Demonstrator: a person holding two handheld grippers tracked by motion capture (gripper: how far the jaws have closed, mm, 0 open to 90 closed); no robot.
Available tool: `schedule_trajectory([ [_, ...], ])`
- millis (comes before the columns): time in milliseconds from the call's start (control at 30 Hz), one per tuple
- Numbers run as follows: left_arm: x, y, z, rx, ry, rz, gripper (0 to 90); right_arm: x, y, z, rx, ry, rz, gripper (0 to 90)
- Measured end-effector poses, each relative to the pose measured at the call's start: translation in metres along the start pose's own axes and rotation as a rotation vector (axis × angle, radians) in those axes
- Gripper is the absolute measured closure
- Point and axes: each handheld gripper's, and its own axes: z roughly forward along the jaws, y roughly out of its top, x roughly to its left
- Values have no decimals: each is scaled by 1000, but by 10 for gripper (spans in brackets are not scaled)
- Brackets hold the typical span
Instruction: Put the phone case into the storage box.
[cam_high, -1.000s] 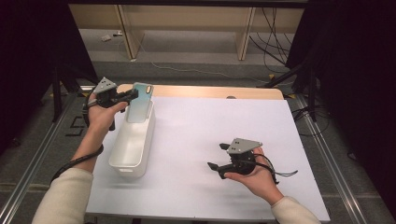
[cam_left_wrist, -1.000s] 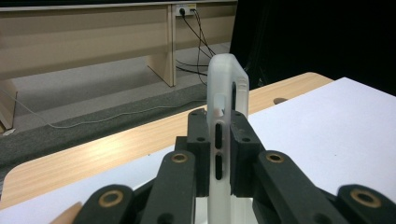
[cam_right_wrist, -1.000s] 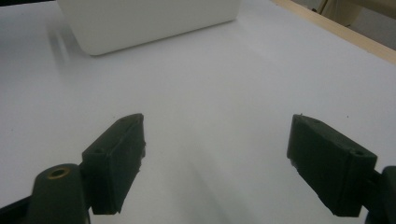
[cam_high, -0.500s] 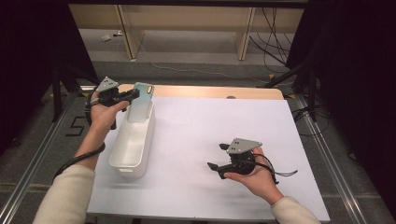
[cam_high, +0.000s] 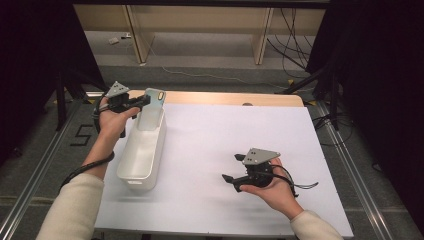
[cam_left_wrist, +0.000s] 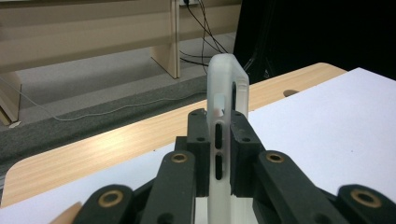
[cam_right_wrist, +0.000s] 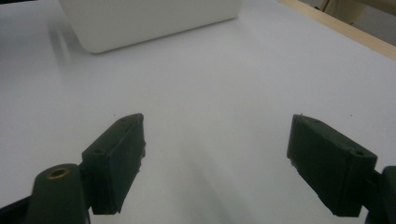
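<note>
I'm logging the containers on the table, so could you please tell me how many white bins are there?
1. The white bin sits on the table's left side, below the phone case held in the left hand-held gripper. Nothing suggests another is hidden.

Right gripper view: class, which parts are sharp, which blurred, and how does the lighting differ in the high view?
Right gripper view: tongs sharp, bin soft. High view: sheet evenly bright, surroundings dark, soft shadow beneath the right hand.
</note>
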Motion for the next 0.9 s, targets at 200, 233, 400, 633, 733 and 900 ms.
schedule_trajectory([
  [200, 0, 0, 4, 6, 0, 2, 811, 0, 0, 1, 3, 6, -1, 204],
  [233, 0, 0, 4, 6, 1, 2, 811, 0, 0, 1, 2, 6, -1, 204],
  [400, 0, 1, 6, 3, 1, -1, 811, 0, -1, 1, 1, 7, -1, 204],
  [633, 2, 0, 8, 16, 6, 9, 811, 0, -1, 1, 1, 7, -5, 204],
  [733, 2, -2, 9, 21, 8, 2, 811, 0, -1, 1, 3, 7, -3, 204],
  [900, 2, -3, 11, 26, 9, 5, 811, -1, 0, 0, -3, -1, -2, 204],
])
